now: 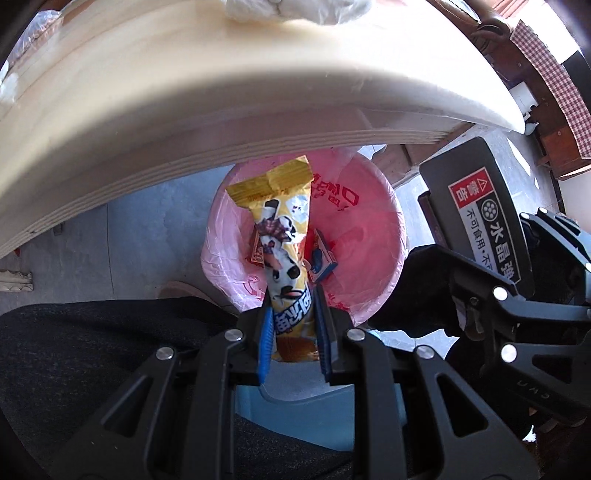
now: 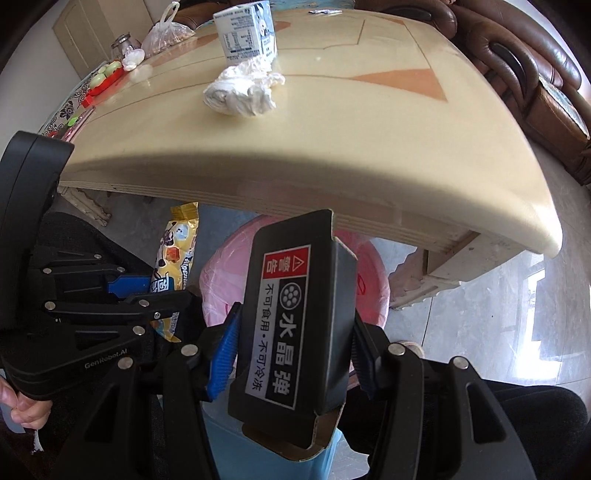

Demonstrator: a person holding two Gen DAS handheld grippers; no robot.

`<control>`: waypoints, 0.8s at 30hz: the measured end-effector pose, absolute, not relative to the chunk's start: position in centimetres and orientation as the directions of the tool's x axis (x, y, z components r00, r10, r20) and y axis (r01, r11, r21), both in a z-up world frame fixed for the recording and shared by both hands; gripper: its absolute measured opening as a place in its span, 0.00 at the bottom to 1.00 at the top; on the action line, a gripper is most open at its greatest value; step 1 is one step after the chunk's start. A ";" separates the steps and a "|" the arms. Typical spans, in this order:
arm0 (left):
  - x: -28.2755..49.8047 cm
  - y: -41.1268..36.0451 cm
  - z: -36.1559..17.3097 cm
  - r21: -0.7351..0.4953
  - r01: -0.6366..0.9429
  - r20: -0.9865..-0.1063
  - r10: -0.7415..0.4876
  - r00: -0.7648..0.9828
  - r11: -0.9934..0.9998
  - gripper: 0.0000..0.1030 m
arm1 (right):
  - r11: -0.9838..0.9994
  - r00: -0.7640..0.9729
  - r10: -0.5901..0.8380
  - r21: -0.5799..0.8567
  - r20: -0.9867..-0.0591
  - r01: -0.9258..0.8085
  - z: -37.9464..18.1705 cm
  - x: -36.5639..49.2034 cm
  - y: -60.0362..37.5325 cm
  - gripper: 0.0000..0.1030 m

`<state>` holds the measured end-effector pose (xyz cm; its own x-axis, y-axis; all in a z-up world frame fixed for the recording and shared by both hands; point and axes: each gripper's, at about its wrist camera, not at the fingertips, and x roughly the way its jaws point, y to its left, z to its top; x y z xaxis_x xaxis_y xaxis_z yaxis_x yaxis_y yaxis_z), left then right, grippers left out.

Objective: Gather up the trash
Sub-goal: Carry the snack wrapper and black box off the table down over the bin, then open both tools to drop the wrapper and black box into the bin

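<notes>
My left gripper point(image 1: 293, 325) has its blue-padded fingers clamped on the lower end of a yellow snack wrapper point(image 1: 282, 240), which stands up over the pink-lined trash bin point(image 1: 369, 236) on the floor below the table point(image 1: 184, 110) edge. My right gripper point(image 2: 291, 354) has its fingers pressed against both sides of a black cardboard box point(image 2: 295, 314) with a red warning label, held just at the bin's 3 o'clock side. I judge the wrapper light, crinkly and slippery, so gripping it low across its width suits it; the box looks stiff but hollow, with an open flap at its near end, and should be squeezed gently across its flat sides. The left view alone looks down into the bin, where a small blue and orange box point(image 1: 323, 260) already lies. The right view alone shows the table top: a crumpled white tissue point(image 2: 242, 90) at 12 o'clock, and beyond it a white milk carton point(image 2: 245, 29), both still waiting, with a knotted plastic bag point(image 2: 166, 31) at 11 o'clock.
</notes>
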<state>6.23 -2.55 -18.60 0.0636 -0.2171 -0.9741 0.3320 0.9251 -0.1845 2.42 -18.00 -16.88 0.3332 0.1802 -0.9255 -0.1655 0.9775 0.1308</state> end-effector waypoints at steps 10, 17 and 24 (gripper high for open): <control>7.2 -2.4 -24.0 -0.256 0.231 -0.967 -0.253 -0.042 0.939 0.20 | 0.981 0.261 0.186 0.163 -0.947 -0.108 -22.6 3.7 -18.2 0.51; 8.0 -2.7 -26.9 -0.243 0.207 -0.969 -0.228 -0.097 0.948 0.20 | 0.983 0.192 0.173 0.159 -0.966 -0.087 -26.1 4.7 -18.9 0.51; 8.6 -3.4 -29.0 -0.243 0.188 -0.965 -0.217 -0.147 0.952 0.20 | 0.982 0.126 0.178 0.168 -0.976 -0.086 -29.2 5.6 -18.6 0.51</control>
